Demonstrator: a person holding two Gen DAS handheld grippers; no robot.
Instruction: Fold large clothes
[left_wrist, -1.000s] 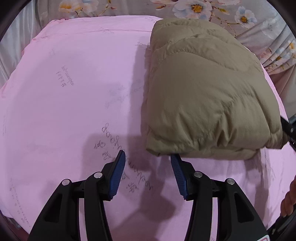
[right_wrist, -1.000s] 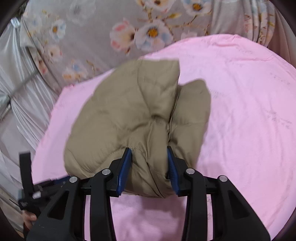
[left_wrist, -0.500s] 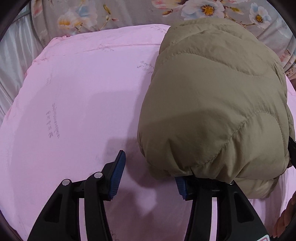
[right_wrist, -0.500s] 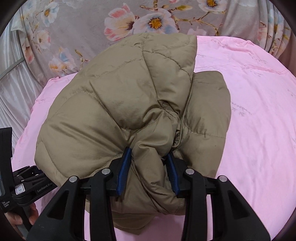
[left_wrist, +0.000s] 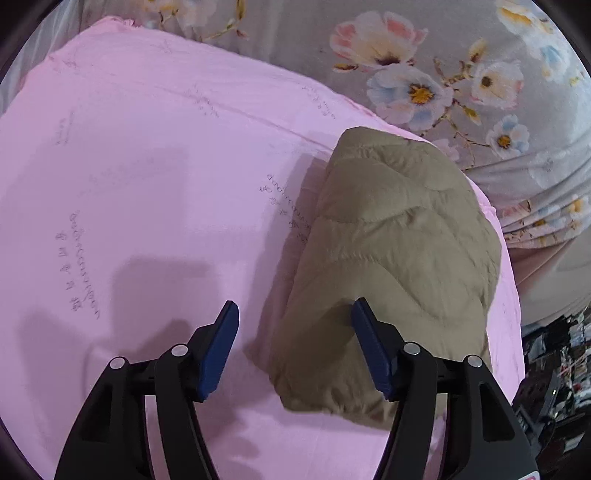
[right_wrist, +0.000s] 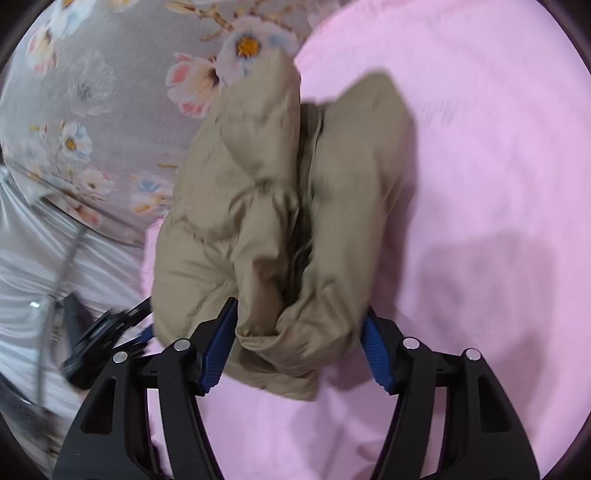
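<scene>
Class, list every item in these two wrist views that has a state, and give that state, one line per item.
Tan quilted puffer jacket: folded into a bundle, lying on the pink sheet.
Left hand-held gripper: open, holding nothing, its right finger against the jacket's edge.
Right hand-held gripper: jaws wide, the jacket's bunched end between them.

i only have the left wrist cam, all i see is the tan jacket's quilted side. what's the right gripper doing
observer: The right gripper is open, its jaws spread wide, with the near end of the jacket bunched between them.
operator: how's the fold look from that side
observer: It shows two puffy halves pressed together, with a dark gap running between them towards the gripper.
operator: is it down on the bed
observer: The near end rests on the pink sheet; the view is too blurred to judge the far end.
</scene>
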